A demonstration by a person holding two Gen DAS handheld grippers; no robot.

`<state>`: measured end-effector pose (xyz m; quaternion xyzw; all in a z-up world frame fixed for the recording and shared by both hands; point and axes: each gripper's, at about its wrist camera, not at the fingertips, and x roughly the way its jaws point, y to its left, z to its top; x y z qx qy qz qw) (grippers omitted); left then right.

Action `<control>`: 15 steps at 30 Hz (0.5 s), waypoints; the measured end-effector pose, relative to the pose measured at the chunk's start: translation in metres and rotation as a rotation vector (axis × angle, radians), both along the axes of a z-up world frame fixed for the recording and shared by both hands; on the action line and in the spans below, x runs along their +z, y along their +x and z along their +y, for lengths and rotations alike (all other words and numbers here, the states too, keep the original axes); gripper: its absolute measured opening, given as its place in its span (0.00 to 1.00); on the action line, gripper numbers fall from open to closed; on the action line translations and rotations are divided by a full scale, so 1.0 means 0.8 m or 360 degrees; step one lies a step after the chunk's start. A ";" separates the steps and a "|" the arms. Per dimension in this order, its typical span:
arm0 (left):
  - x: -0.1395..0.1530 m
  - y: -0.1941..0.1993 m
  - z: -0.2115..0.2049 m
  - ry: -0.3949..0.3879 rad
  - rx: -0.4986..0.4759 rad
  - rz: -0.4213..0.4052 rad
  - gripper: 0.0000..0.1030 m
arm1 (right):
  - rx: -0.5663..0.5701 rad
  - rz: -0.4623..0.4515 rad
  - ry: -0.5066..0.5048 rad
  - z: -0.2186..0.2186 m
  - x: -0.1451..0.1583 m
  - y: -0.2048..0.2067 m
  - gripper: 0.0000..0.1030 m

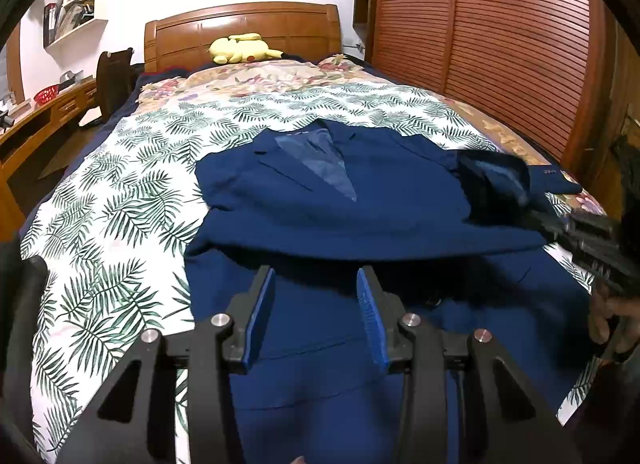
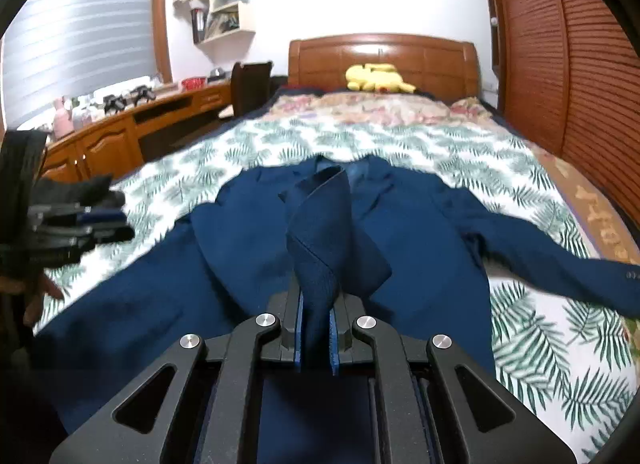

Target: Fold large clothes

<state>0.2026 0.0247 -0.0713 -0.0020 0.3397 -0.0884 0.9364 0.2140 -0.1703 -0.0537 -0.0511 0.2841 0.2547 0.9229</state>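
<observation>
Left wrist view takes in the bed [image 1: 100,191] under its palm-leaf cover, wooden headboard [image 1: 240,29] at the far end, louvred wardrobe doors [image 1: 500,47] along the right edge. Navy suit jacket [image 1: 360,215] lies face up across the bed's near half, lapels toward the headboard. Yellow plush toy [image 1: 240,48] rests by the headboard. Left gripper [image 1: 316,296] hovers over the jacket hem, blue pads spread, gripping nothing. Right gripper [image 2: 316,328] is clamped on a raised fold of jacket cloth. No label or writing is legible.
</observation>
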 end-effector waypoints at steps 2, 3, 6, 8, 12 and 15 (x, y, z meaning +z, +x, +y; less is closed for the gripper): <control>-0.001 0.002 -0.003 0.0002 -0.0004 0.0001 0.40 | -0.0011 0.0048 -0.0023 -0.003 -0.011 -0.004 0.07; -0.001 0.003 -0.006 0.0003 -0.0009 0.0002 0.40 | -0.0005 0.0084 -0.0027 -0.005 -0.017 -0.007 0.10; -0.001 0.006 -0.011 0.0003 -0.0016 0.0001 0.40 | -0.0019 0.0122 -0.0096 -0.009 -0.032 -0.020 0.18; -0.002 0.008 -0.015 -0.0002 -0.0023 0.0003 0.40 | -0.0051 0.0119 -0.0145 -0.014 -0.037 -0.024 0.32; -0.003 0.012 -0.027 0.0001 -0.0038 0.0005 0.40 | -0.0109 0.0104 -0.0151 -0.034 -0.037 -0.027 0.45; -0.003 0.014 -0.035 0.0025 -0.0027 -0.0011 0.40 | -0.0147 0.0099 -0.0121 -0.051 -0.032 -0.026 0.48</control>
